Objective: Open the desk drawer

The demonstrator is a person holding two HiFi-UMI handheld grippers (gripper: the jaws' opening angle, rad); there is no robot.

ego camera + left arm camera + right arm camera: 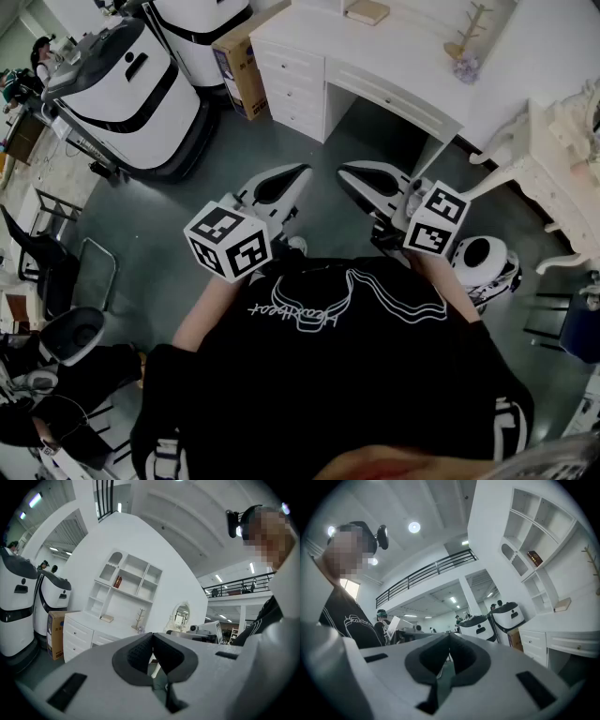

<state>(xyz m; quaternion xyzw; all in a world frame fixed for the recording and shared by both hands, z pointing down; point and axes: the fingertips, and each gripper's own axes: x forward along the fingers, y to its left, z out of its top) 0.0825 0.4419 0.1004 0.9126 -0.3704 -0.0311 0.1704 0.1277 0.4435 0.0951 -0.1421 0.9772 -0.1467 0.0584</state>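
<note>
The white desk (375, 52) stands at the top of the head view, with a stack of drawers (292, 89) on its left side and a long flat drawer (398, 98) under the top. All the drawers look closed. I hold both grippers level in front of my chest, well short of the desk. The left gripper (302, 172) is shut, empty, its tips touching. The right gripper (345, 171) is also shut and empty. The left gripper view shows the left gripper (152, 635) aimed towards the desk (86, 625). In the right gripper view the right gripper (450, 635) has the desk (565, 641) at its right.
Two big white robots (122, 94) and a cardboard box (239, 61) stand left of the desk. An ornate white table (544, 173) and a small round white machine (487, 264) are at the right. Black chairs (47, 272) sit at the left. A book (367, 11) and a wooden stand (466, 37) rest on the desk.
</note>
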